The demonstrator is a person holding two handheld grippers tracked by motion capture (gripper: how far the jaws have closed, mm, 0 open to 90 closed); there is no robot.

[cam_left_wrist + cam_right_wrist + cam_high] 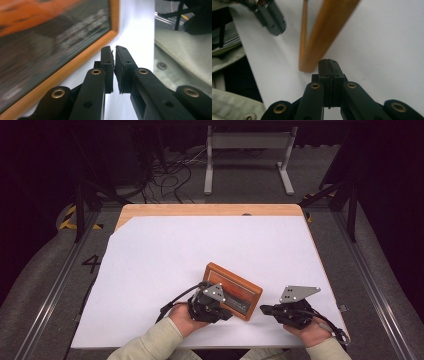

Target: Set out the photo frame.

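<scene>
**Framed plaque lies between my two grippers, nearer the left one**

I have the flat wooden-framed plaque with its orange and dark printed face (233,290) sitting in the lower middle of the high view, flat on the white paper-covered surface (165,250). Its long axis runs on a diagonal, from the upper left down toward the lower right of that frame.

My left gripper (210,304) is right against the plaque's lower-left long edge, overlapping it in the high view. In the left gripper view the plaque (50,42) spreads over the left half of the frame, its wooden border running beside the jaws, to their left and not between them. Those jaws are parted by only a thin slit, with nothing in it.

My right gripper (292,312) sits at the lower right of the high view, a short way off the plaque's lower-right short end. In the right gripper view the corner of the wooden border (322,37) is just ahead and slightly left of the jaws, which are pressed fully together and hold nothing.

My reading: the left hand is the nearer one, but either pair of jaws must open before it can take the frame's edge, and the left would need to swing toward the border on its left side.
</scene>
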